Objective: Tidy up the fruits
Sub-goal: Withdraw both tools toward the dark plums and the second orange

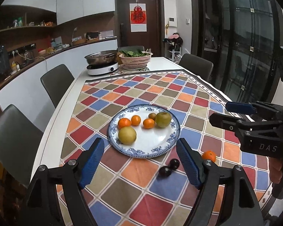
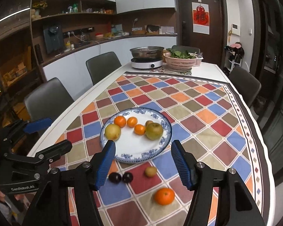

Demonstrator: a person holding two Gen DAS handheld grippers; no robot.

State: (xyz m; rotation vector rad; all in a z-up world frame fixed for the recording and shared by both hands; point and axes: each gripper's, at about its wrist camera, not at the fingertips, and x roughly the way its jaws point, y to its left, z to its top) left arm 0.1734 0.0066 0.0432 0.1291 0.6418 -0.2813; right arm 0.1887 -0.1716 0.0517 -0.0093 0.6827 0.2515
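Centre frame in both views: blue-rimmed plate [image 2: 161, 143] on the checkered tablecloth [image 2: 207, 116], carrying two yellow-green pears [image 2: 154, 131], three small oranges [image 2: 120, 121] and a little brown fruit. Lower frame, right wrist view, loose on the cloth: two dark plums [image 2: 115, 177], a small brown fruit [image 2: 151, 171], an orange [image 2: 164, 196]. Left gripper [image 1: 140, 162] and right gripper [image 2: 143, 162] both spread wide, holding nothing, just short of the plate's near rim.

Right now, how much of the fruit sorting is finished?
Mostly done: six fruits sit on the plate. Nothing is in hand; the left hand-held gripper and right hand-held gripper are both open. Left on the cloth: an orange, two dark plums and a small brownish fruit.
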